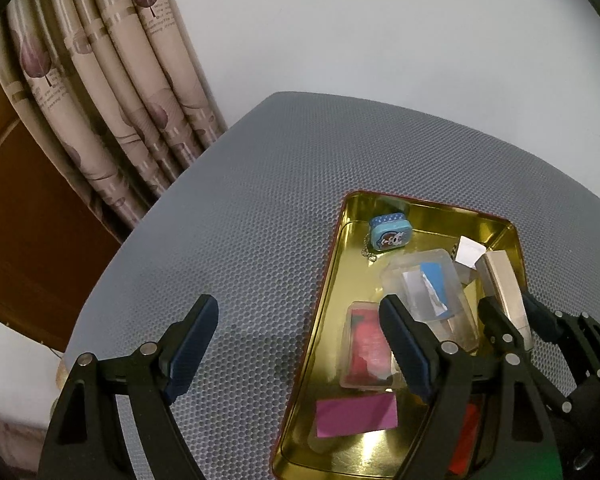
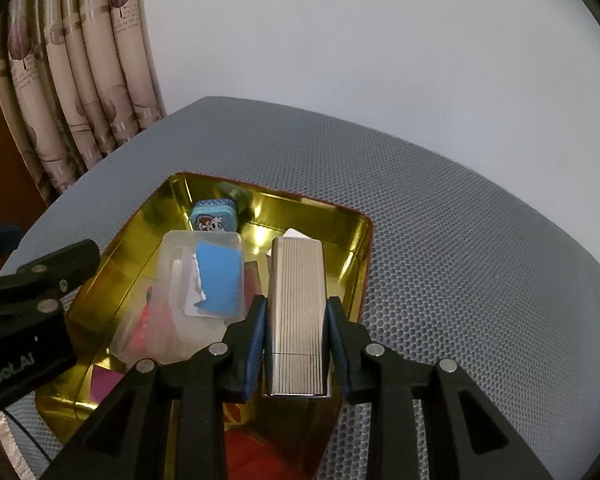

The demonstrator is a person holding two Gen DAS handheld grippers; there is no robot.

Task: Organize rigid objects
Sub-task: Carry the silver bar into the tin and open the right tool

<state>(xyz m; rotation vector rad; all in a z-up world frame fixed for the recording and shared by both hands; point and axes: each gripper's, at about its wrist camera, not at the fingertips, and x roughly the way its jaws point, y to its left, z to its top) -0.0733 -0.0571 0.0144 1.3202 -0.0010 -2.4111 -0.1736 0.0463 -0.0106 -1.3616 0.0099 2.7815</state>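
A gold tin tray (image 1: pixel 324 288) (image 2: pixel 300 208) lies on the grey mesh table (image 1: pixel 240 184). Over the tray's right side, my right gripper (image 2: pixel 297 304) (image 1: pixel 510 308) is shut on a ribbed silver case (image 2: pixel 296 280) (image 1: pixel 500 280), which points forward between the pads. My left gripper (image 1: pixel 300 308) stands open and empty across the tray's left rim. Inside the tray lie a small blue tin (image 1: pixel 388 232) (image 2: pixel 212 216), a clear box with blue paper (image 1: pixel 428 280) (image 2: pixel 216 276), a clear box with red contents (image 1: pixel 366 348), a pink card (image 1: pixel 356 414) and a white card (image 1: pixel 470 250).
Patterned curtains (image 1: pixel 100 80) (image 2: pixel 80 60) hang behind the table's far left corner, next to a plain white wall. Bare mesh surface stretches to the left of the tray and behind it. A red item (image 2: pixel 252 452) shows at the tray's near end.
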